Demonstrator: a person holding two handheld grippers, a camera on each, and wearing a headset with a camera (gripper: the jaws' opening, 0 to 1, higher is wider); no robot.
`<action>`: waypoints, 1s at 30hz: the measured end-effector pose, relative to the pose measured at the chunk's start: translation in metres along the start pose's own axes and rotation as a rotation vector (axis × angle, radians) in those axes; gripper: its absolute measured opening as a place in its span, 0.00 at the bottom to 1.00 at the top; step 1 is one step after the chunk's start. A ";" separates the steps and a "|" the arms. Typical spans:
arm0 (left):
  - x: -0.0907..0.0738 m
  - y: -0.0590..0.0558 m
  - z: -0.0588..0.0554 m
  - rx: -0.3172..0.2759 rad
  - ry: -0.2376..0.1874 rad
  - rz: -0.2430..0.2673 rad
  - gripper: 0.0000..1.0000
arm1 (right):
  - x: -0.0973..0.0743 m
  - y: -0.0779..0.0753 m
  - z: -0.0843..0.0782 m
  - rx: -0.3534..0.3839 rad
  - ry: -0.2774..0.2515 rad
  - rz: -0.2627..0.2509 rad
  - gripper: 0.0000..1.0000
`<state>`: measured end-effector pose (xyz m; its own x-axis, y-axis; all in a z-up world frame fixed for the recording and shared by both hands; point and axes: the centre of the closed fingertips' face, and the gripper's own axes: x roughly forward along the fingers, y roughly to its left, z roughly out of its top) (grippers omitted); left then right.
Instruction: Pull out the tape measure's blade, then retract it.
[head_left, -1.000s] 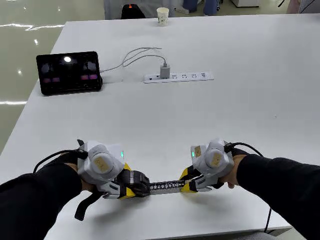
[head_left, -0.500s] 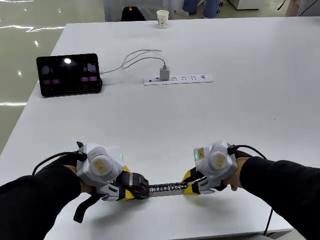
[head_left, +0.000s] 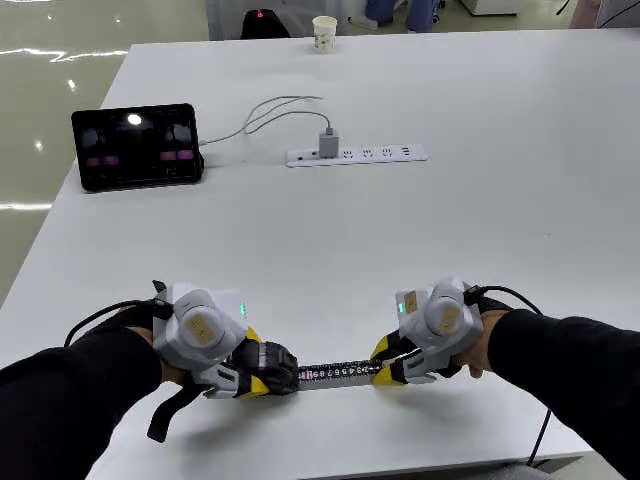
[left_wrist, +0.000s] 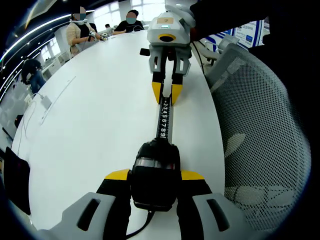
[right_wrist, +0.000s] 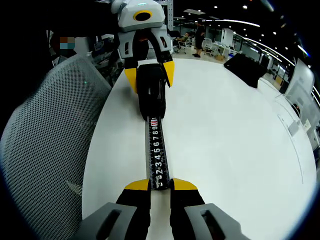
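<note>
Tape measure (left_wrist: 155, 170) sits by the near edge of the white table (head_left: 420, 230). Its black case is squeezed between the yellow tips of the left gripper (head_left: 256, 366). Its blade (head_left: 338, 373) is pulled out a short way and runs along the table's near edge, numbers up. The right gripper (head_left: 386, 362) has its tips pinched on the blade's end. Farther back on the table are a power strip (head_left: 357, 155), a dark tablet (head_left: 137, 145) and a paper cup (head_left: 325, 33).
</note>
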<state>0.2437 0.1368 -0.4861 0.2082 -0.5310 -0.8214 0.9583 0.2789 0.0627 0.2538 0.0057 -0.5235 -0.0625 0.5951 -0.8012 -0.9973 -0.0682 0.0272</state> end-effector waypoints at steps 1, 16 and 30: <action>0.000 0.000 0.000 0.000 0.000 0.000 0.29 | -0.001 0.000 -0.001 0.000 0.001 0.000 0.11; 0.000 0.001 0.000 0.000 -0.002 0.005 0.29 | -0.006 -0.001 -0.007 0.002 -0.002 -0.008 0.11; -0.001 0.000 0.000 -0.002 -0.014 0.002 0.29 | -0.011 -0.002 -0.012 0.005 -0.006 -0.012 0.11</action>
<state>0.2440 0.1371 -0.4855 0.2131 -0.5415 -0.8133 0.9574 0.2818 0.0633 0.2566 -0.0102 -0.5219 -0.0503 0.6007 -0.7979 -0.9982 -0.0569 0.0201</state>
